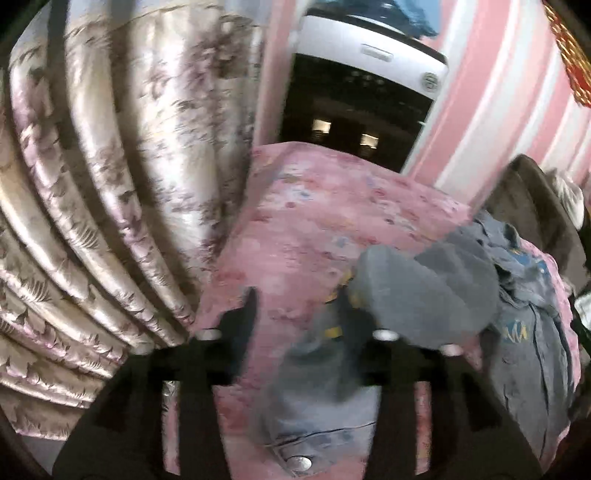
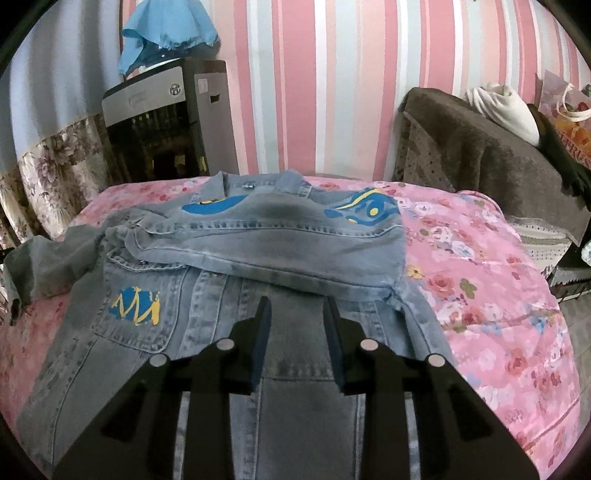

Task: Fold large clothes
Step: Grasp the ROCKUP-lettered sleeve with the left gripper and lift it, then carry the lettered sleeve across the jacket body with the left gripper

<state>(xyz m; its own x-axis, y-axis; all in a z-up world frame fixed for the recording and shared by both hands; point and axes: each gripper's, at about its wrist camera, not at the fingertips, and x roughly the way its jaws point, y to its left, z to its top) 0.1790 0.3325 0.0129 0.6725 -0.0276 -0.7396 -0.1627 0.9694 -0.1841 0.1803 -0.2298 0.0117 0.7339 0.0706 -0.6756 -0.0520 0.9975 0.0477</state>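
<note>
A grey-blue denim jacket (image 2: 229,288) with blue and yellow patches lies on a pink floral bedsheet (image 2: 491,280). One sleeve is folded across its upper body. My right gripper (image 2: 297,314) is open and empty, just above the jacket's middle. In the left wrist view my left gripper (image 1: 299,306) is open, its fingers (image 1: 249,314) spread over the sheet, and the jacket's other sleeve (image 1: 424,291) drapes over the right finger. The view is blurred, so I cannot tell if the sleeve is pinched. The rest of the jacket (image 1: 528,332) lies to the right.
A floral curtain (image 1: 92,184) hangs close at the bed's left side. A white and black appliance (image 2: 166,133) with a blue cloth (image 2: 166,33) on top stands behind the bed against the striped wall. A brown sofa (image 2: 480,155) with bags stands at the right.
</note>
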